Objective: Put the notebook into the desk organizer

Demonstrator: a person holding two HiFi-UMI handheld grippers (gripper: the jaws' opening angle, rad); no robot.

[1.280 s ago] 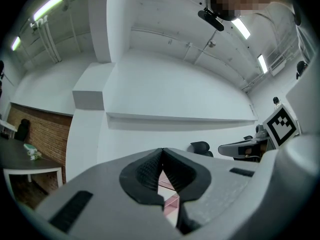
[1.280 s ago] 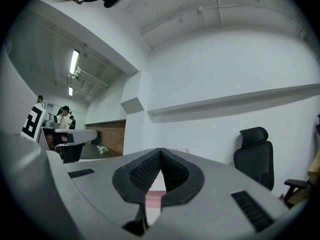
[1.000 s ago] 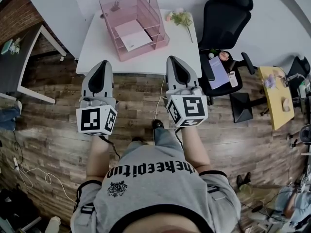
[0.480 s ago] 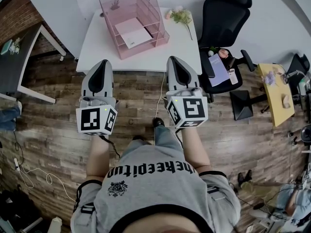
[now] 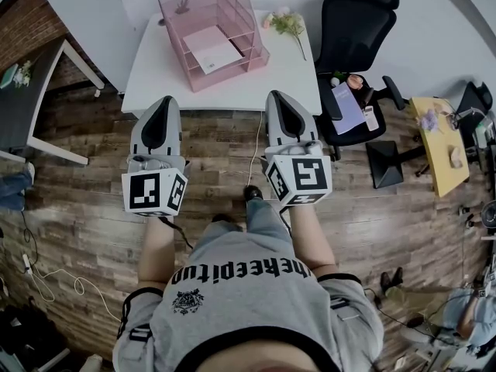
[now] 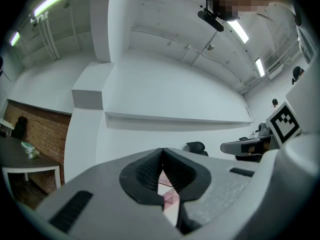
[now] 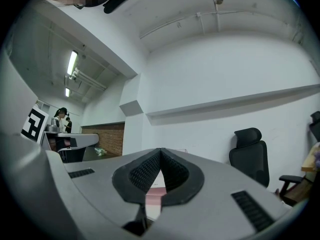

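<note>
A pink transparent desk organizer (image 5: pixel 213 29) stands on the white table (image 5: pixel 271 76), with a white notebook (image 5: pixel 211 49) lying in its lower tray. My left gripper (image 5: pixel 161 105) hovers over the floor just short of the table's near edge, shut and empty. To its right, my right gripper (image 5: pixel 282 101) is held level with it, also shut with nothing in it. In the left gripper view the shut gripper (image 6: pixel 162 152) points at the white wall, with a sliver of the pink organizer (image 6: pixel 169 200) below its tips. In the right gripper view the gripper (image 7: pixel 160 153) is likewise shut.
A small flower sprig (image 5: pixel 288 26) lies on the table's right side. A black office chair (image 5: pixel 356 37) with items on its seat stands to the right. A yellow side table (image 5: pixel 439 149) is farther right, a dark desk (image 5: pixel 23 99) at the left. A cable (image 5: pixel 254 153) hangs to the wooden floor.
The view has shifted slightly; both grippers hold the same pose in front of the table, and the notebook stays in the organizer.
</note>
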